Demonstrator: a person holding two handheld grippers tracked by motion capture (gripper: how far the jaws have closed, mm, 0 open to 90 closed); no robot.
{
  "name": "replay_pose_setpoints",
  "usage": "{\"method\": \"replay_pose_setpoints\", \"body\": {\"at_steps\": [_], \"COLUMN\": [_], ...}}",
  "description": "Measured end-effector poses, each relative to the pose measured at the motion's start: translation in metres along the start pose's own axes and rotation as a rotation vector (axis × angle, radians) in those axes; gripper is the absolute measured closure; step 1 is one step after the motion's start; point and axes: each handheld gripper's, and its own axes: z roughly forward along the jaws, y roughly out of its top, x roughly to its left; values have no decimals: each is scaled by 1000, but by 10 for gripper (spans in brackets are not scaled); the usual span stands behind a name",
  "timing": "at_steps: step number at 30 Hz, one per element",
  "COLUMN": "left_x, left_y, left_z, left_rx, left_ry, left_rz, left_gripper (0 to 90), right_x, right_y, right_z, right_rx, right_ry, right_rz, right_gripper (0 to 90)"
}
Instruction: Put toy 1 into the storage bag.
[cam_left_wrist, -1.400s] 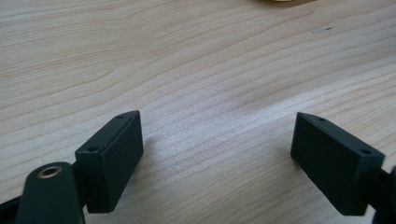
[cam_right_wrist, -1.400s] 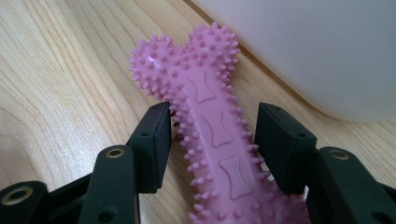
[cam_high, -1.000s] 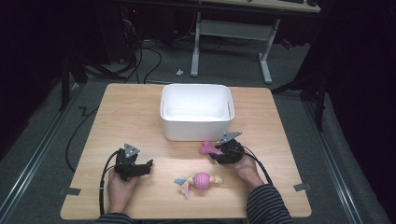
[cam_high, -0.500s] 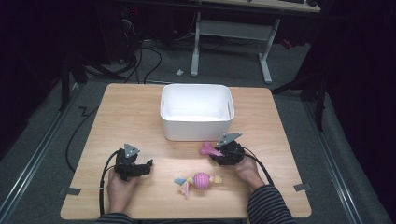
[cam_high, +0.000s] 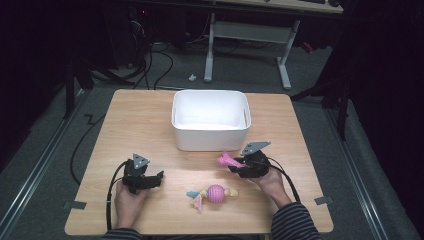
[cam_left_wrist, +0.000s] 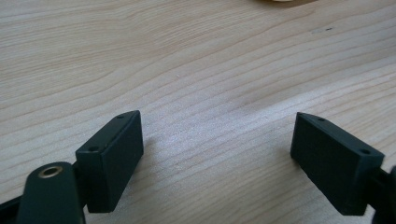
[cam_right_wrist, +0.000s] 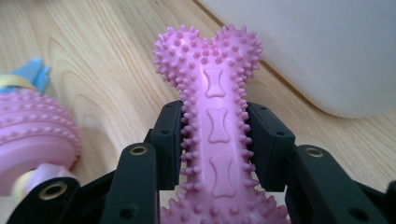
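Observation:
My right gripper (cam_high: 234, 165) is shut on a pink spiky bone-shaped toy (cam_high: 226, 160), just in front of the white bin (cam_high: 210, 140). In the right gripper view both pads press the shaft of the bone toy (cam_right_wrist: 217, 116), and its knobbed end sticks out past them toward the bin (cam_right_wrist: 317, 46). My left gripper (cam_high: 155, 179) rests low at the table's front left. It is open, with only bare wood between its jaws (cam_left_wrist: 217, 154).
A pink ribbed ball toy with rope ends (cam_high: 215, 192) lies on the wooden table (cam_high: 140, 125) near the front edge, between my hands and close to the right gripper (cam_right_wrist: 32, 140). A desk frame and cables stand on the dark floor beyond the table.
My right gripper, holding the bone toy, has lifted a little and shifted slightly to the right. The left gripper and the ball toy have stayed put.

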Motion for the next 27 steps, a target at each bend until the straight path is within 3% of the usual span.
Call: {"method": "replay_pose_setpoints", "body": {"at_steps": [12, 17, 27], "left_x": [0, 0, 0], "left_y": [0, 0, 0], "left_z": [0, 0, 0], "left_rx": [2, 2, -1], "left_ry": [-1, -1, 1], "left_rz": [1, 1, -2], "left_gripper": [175, 175, 181], "right_x": [4, 3, 1], "right_y": [3, 3, 5], "right_z": [-32, -47, -61], "right_rx": [-54, -83, -94], "right_ry": [-2, 0, -24], "right_rz": [8, 34, 60], "right_gripper": [591, 589, 588]}}
